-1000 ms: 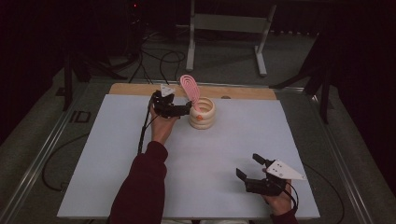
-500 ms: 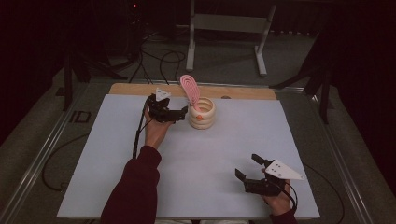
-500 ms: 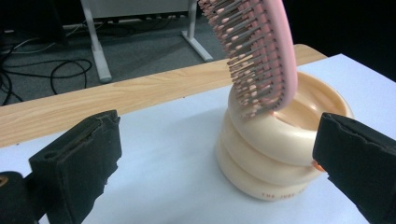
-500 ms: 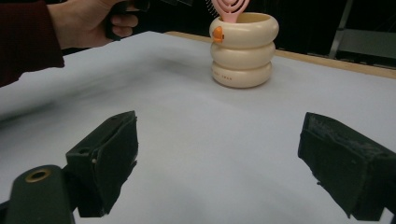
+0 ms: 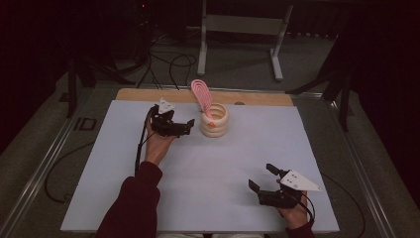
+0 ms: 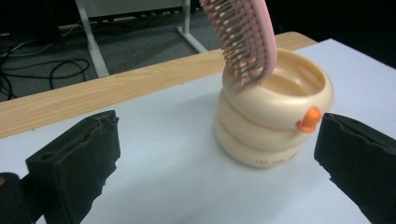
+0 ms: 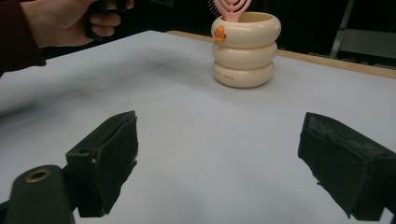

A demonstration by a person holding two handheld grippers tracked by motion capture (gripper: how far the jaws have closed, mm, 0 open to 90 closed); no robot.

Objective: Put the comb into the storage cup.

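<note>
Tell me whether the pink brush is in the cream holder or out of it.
In. The pink brush stands handle-down inside the cream holder, its head leaning out over the rim.

A wooden table (image 5: 257,98) carries a white sheet (image 5: 198,168); on the sheet stands a cream ringed holder (image 5: 214,120)

The holder (image 5: 214,120) stands on the table (image 5: 99,163) toward twelve o'clock, the brush (image 5: 200,92) in it. The left gripper (image 5: 188,128) sits just beside it at nine o'clock; the right gripper (image 5: 262,177) lies well apart at five.
</note>
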